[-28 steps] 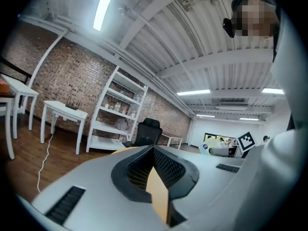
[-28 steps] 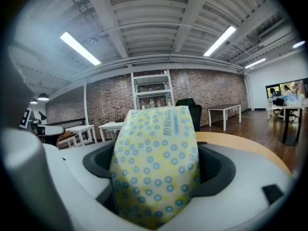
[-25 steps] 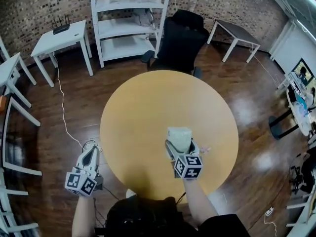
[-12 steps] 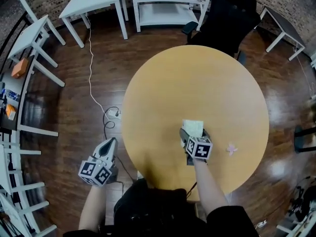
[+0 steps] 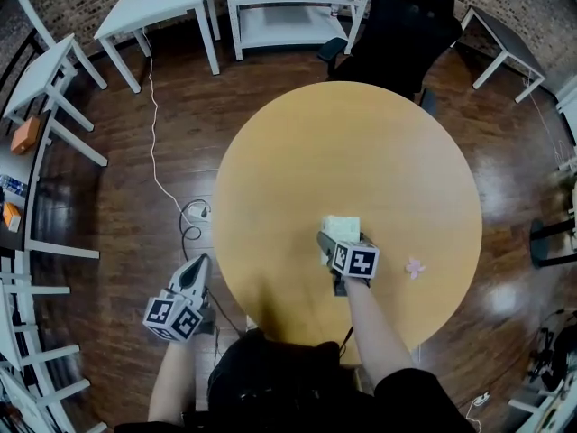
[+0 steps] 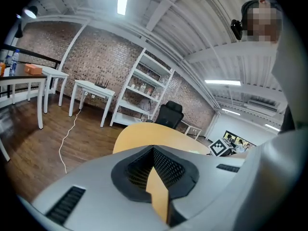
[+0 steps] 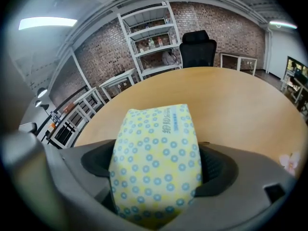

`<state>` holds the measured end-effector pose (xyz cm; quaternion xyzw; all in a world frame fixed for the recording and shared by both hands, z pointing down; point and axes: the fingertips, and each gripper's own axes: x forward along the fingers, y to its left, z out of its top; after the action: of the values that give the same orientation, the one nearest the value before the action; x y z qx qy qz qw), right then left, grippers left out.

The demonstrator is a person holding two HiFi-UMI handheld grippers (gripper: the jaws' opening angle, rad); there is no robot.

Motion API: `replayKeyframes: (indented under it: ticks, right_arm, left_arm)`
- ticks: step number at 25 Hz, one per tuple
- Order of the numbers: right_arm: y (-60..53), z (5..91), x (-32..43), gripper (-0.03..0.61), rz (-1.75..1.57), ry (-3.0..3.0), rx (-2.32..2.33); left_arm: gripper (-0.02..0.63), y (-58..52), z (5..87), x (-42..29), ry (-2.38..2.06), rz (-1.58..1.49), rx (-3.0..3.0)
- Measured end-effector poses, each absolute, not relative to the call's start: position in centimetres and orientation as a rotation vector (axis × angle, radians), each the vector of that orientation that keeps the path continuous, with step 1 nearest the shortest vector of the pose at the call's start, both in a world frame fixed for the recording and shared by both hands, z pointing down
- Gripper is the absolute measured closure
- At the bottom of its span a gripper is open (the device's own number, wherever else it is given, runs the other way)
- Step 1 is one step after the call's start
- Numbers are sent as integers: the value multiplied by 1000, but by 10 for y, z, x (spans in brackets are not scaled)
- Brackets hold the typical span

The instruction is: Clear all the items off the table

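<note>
In the head view my right gripper (image 5: 336, 242) is over the near middle of the round wooden table (image 5: 343, 142), shut on a yellow tissue pack with blue dots (image 5: 343, 226). The right gripper view shows the same pack (image 7: 156, 158) filling the space between the jaws of that gripper (image 7: 155, 189). A small pink item (image 5: 415, 267) lies on the table to the right of it, also visible low at the right edge (image 7: 290, 162). My left gripper (image 5: 196, 269) hangs over the floor beside the table's left edge. Its jaws (image 6: 156, 191) are shut with nothing held.
A black office chair (image 5: 401, 25) stands at the table's far side. White shelving (image 5: 288, 12) and white side tables (image 5: 153, 7) line the back and left. A white cable and power strip (image 5: 194, 213) lie on the wooden floor to the left.
My right gripper, still holding the tissue pack, has drawn left, away from the pink item. The head view has tilted down. The left gripper stays beside the table's edge.
</note>
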<state>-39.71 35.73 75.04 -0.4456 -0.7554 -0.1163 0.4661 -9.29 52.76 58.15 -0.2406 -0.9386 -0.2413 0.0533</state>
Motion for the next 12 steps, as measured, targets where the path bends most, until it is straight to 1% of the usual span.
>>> replayKeyframes:
  ticks: [6,12]
  right_arm:
    - [358,731,-407,74,-340,-1934,-1135]
    - [359,656,-408,75,-218,-2142,-1207]
  left_arm:
    - [615,534,550,-102,-2935,-706,-699]
    - [615,548,529,-107,-3029,-653,-649]
